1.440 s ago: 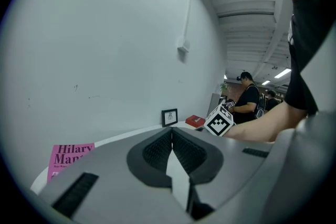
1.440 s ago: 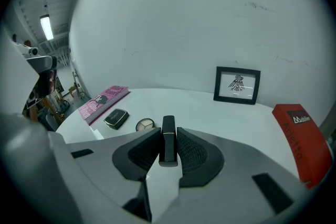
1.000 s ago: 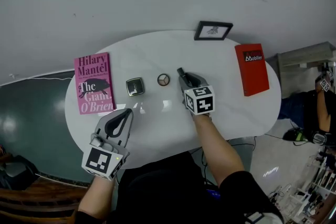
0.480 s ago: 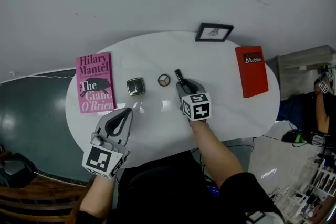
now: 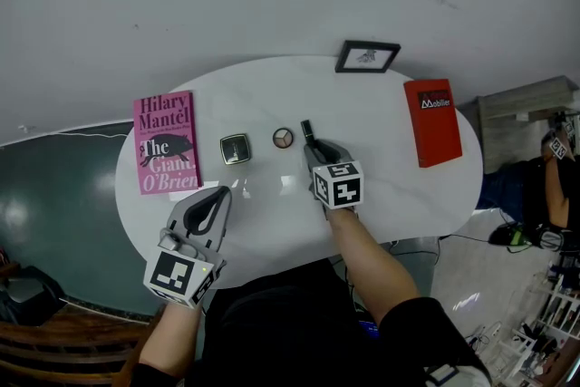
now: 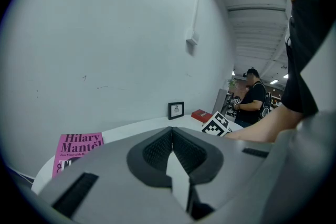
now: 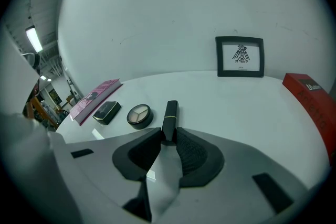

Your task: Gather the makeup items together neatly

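The right hand-held gripper (image 7: 168,135) has just been closing its jaws, and their dark ribbed pads now pinch the near end of a slim black lipstick tube (image 7: 170,114), square in section with a thin gold band about halfway along. The tube lies flat on the tabletop (image 5: 381,168), a glossy white oval, and points straight ahead of the jaws; its gripped end is hidden between the pads. Just left of the tube's far half sits a round compact (image 7: 139,115), open-faced, showing three wedge-shaped pans in beige and brown inside a dark rim. Further left, apart from it, lies a squarish dark compact (image 7: 107,112) with rounded corners and a shiny metallic edge. Beyond that, at the tabletop's left edge, lies a pink paperback book (image 5: 166,142), seen edge-on from the right gripper view. Far ahead of the jaws a black-framed picture (image 7: 240,56) of a bird-like figure leans upright against the plain white wall, and to the right a flat red book (image 7: 310,99) is cut off by the rim of the view. The left hand-held gripper (image 6: 170,131) hovers near the tabletop's near left edge with its jaws pressed together on nothing; its grey plastic body hides the lower part of the pink book and both compacts from its own camera.
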### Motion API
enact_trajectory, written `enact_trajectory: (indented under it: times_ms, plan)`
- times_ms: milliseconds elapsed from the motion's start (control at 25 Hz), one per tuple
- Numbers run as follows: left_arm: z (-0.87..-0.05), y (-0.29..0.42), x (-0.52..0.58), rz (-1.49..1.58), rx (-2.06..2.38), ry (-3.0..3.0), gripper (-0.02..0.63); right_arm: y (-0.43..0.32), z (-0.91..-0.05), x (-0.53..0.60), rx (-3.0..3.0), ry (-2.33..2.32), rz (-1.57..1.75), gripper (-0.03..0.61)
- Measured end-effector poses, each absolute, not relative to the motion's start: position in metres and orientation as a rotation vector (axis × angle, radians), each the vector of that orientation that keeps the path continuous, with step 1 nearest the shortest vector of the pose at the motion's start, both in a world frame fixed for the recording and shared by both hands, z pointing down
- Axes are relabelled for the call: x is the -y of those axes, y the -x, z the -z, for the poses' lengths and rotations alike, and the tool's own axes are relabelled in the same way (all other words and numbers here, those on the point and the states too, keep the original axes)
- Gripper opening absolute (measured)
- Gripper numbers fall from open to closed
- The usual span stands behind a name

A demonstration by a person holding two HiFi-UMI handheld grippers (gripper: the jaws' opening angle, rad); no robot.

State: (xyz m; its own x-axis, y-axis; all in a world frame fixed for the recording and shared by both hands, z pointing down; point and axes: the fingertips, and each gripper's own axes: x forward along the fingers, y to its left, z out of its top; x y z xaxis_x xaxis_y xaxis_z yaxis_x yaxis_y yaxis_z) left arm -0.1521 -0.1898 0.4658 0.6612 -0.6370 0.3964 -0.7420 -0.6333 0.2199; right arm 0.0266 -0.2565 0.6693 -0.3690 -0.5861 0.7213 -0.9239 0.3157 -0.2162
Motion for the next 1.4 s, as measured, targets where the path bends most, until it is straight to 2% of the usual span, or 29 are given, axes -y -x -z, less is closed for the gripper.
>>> enact_trajectory:
  times_ms: [80, 240, 720, 1000, 1200, 1400]
  plan:
    - [-0.465, 0.153, 0.188, -0.399, 1.09, -2.514, 0.012, -0.025, -0.669, 0.256, 2.071, -1.323, -0.854, 0.104]
    - [-0.456, 0.155, 0.184, -0.373, 1.103, -2.533, 0.014, -0.028, -0.659, 0.254, 2.078, -1.345, -0.851, 0.149]
    - [-0.419, 0.176, 0.151, -0.284, 1.14, -2.606, 0.013, -0.025, -0.595, 0.234, 2.149, -1.382, -0.74, 0.149]
    - [-0.418, 0.19, 0.137, -0.287, 1.186, -2.574, 0.013, 0.025, -0.611, 0.239, 2.18, -1.228, -0.733, 0.15]
    - [-0.428, 0.194, 0.143, -0.314, 1.213, -2.537, 0.014, 0.039, -0.634, 0.259, 2.146, -1.172, -0.755, 0.183]
    - [-0.435, 0.195, 0.151, -0.312, 1.218, -2.492, 0.012, 0.045, -0.651, 0.272, 2.087, -1.152, -0.744, 0.187]
